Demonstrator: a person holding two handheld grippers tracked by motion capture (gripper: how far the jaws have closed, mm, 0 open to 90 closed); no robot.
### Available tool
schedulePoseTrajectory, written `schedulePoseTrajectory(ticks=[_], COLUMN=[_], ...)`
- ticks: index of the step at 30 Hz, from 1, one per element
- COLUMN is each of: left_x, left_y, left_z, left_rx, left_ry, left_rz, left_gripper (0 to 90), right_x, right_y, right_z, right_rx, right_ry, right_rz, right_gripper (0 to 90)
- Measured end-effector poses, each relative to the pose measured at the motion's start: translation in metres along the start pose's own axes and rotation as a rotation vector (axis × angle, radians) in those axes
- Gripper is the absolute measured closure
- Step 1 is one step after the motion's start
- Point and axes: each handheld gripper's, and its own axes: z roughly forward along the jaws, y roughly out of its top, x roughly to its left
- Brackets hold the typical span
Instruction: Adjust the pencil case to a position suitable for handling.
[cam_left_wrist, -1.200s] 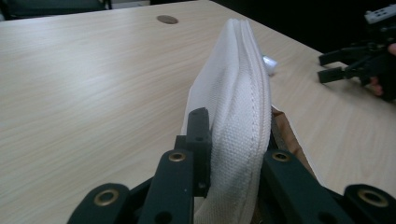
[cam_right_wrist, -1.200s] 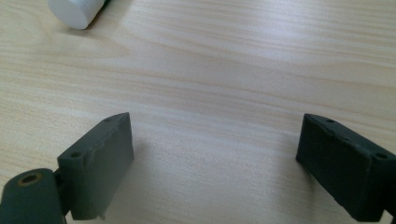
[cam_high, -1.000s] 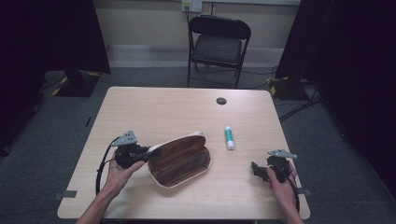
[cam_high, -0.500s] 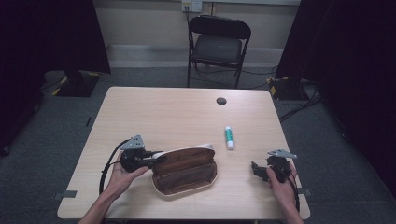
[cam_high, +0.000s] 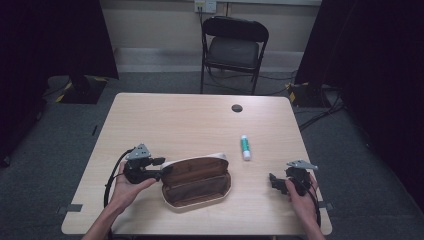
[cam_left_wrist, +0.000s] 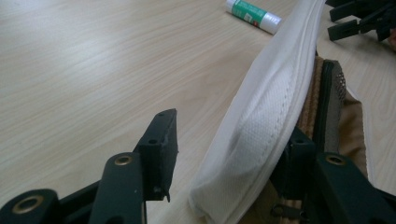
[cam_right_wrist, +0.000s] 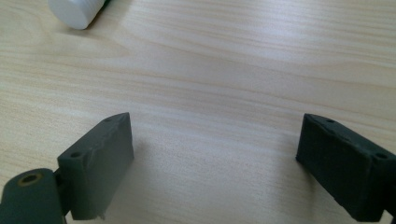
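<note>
Two grippers sit at the near edge of the worktop (cam_high: 200, 115), one in each of the person's hands. At the near left, the left gripper (cam_high: 161, 166) lies level and points at the left end of an open case (cam_high: 196, 181) with a brown lining and a pale outer shell. Its jaws have just been opening; in the left gripper view they stand part-way apart, with the white padded lid edge of the case (cam_left_wrist: 261, 126) between them. The far jaw lies against the lid's inner side, while the near jaw stands clear of the fabric, so nothing is pinched. The case lies on the worktop just right of that gripper, near the front edge, its lid tipped back towards the far side. At the near right, well apart from the case, the right gripper (cam_high: 273, 181) rests low over bare wood with its jaws spread wide and nothing between them, as the right gripper view (cam_right_wrist: 212, 163) shows. Farther back, between the case and the right gripper, lies a white and green glue stick (cam_high: 245, 147). Beyond it, near the far edge, is a dark round cable hole (cam_high: 237, 108). Behind the worktop stands a black folding chair (cam_high: 233, 50).
</note>
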Motion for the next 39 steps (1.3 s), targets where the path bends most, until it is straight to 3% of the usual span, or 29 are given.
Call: schedulePoseTrajectory(ticks=[5, 10, 13, 14, 15, 22, 24, 25, 31, 32, 35, 39], left_x=[-0.001, 0.001, 0.003, 0.005, 0.006, 0.005, 0.006, 0.008, 0.011, 0.012, 0.009, 0.006], left_y=[-0.002, 0.002, 0.005, 0.005, 0.005, 0.011, 0.010, 0.008, 0.004, 0.002, 0.000, 0.000], left_z=[0.002, 0.004, 0.007, 0.010, 0.012, 0.010, 0.012, 0.013, 0.008, 0.008, 0.004, -0.005], left_rx=[0.021, 0.018, 0.022, 0.008, -0.005, -0.048, -0.031, -0.021, -0.012, -0.009, 0.018, 0.004], left_ry=[-0.010, 0.006, 0.019, 0.029, 0.023, 0.030, 0.028, 0.030, 0.027, 0.023, 0.028, 0.016], left_rz=[0.010, 0.032, 0.050, 0.012, 0.006, 0.007, -0.003, -0.025, -0.038, -0.058, -0.050, -0.050], left_gripper=[55.9, 74.6, 77.3, 75.8, 74.1, 66.6, 61.9, 51.4, 43.9, 39.8, 35.9, 32.7], right_x=[0.000, 0.000, 0.000, 0.000, 0.000, 0.000, 0.000, 0.000, 0.000, 0.000, 0.000, 0.000], right_y=[0.000, 0.000, 0.000, 0.000, 0.000, 0.000, 0.000, 0.000, 0.000, 0.000, 0.000, 0.000], right_z=[0.000, 0.000, 0.000, 0.000, 0.000, 0.000, 0.000, 0.000, 0.000, 0.000, 0.000, 0.000], right_rx=[0.000, 0.000, 0.000, 0.000, 0.000, 0.000, 0.000, 0.000, 0.000, 0.000, 0.000, 0.000], right_ry=[0.000, 0.000, 0.000, 0.000, 0.000, 0.000, 0.000, 0.000, 0.000, 0.000, 0.000, 0.000], right_rz=[0.000, 0.000, 0.001, 0.001, 0.001, 0.001, 0.000, 0.000, 0.000, 0.000, 0.000, 0.001], right_gripper=[10.0, 10.0, 10.0, 10.0, 10.0, 10.0, 10.0, 10.0, 10.0, 10.0, 10.0, 9.9])
